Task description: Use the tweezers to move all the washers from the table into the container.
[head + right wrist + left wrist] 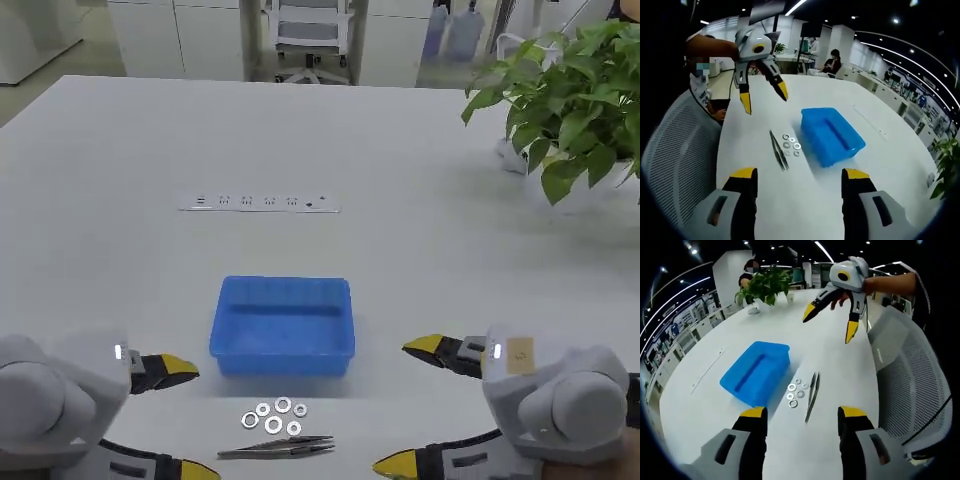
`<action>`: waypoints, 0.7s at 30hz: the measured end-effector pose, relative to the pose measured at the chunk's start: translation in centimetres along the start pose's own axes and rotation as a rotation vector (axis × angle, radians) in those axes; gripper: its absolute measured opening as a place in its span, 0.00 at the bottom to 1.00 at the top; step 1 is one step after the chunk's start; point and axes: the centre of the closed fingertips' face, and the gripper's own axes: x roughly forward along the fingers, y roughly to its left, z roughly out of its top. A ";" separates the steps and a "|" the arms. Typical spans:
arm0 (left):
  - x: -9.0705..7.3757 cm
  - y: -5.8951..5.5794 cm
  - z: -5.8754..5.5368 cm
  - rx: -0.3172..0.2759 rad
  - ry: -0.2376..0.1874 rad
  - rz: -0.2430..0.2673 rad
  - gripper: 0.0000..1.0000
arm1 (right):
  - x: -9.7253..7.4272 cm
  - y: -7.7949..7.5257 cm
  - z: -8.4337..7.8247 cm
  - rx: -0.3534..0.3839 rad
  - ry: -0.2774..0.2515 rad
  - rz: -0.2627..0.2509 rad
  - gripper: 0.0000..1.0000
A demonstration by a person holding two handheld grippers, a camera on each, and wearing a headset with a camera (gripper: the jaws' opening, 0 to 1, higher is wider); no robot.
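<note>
Head view looks down on a white table (120, 150) where a blue container (283, 320) sits in the middle, its long side facing the person. Just in front of it, six washers (275, 415) lie in a loose cluster on the tabletop, close to the container's near wall but outside it. The tweezers (278, 447) lie flat just beside the cluster on the person's side, roughly parallel to the container's front wall and apart from both grippers. The left gripper (190, 418) hangs at the lower left with its yellow-tipped jaws spread wide and nothing between them. The right gripper (402, 405) mirrors it at the lower right, jaws likewise wide apart and holding nothing. Washers and tweezers sit between the two grippers. Left gripper view shows the tweezers pointing away between that gripper's own parted jaws, with the washers between the tweezers and the container. Farther back on the table lies a flat power strip (260, 203), and a leafy potted plant (570, 100) stands at the far right corner.
</note>
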 end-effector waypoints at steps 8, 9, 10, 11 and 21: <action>1.5 -0.1 -1.6 0.032 0.085 -0.044 0.45 | 1.4 0.4 -0.2 -0.067 0.024 0.066 0.54; 1.7 -0.2 -1.7 0.037 0.092 -0.049 0.44 | 1.6 0.5 -0.3 -0.073 0.031 0.075 0.53; 2.0 -0.3 -1.9 0.043 0.105 -0.059 0.43 | 1.8 0.6 -0.6 -0.084 0.046 0.089 0.51; 2.2 -0.4 -2.1 0.048 0.113 -0.064 0.42 | 2.0 0.8 -0.7 -0.097 0.053 0.097 0.49; 3.8 -0.6 -2.7 0.083 0.161 -0.109 0.33 | 3.9 1.8 -1.9 -0.164 0.123 0.184 0.39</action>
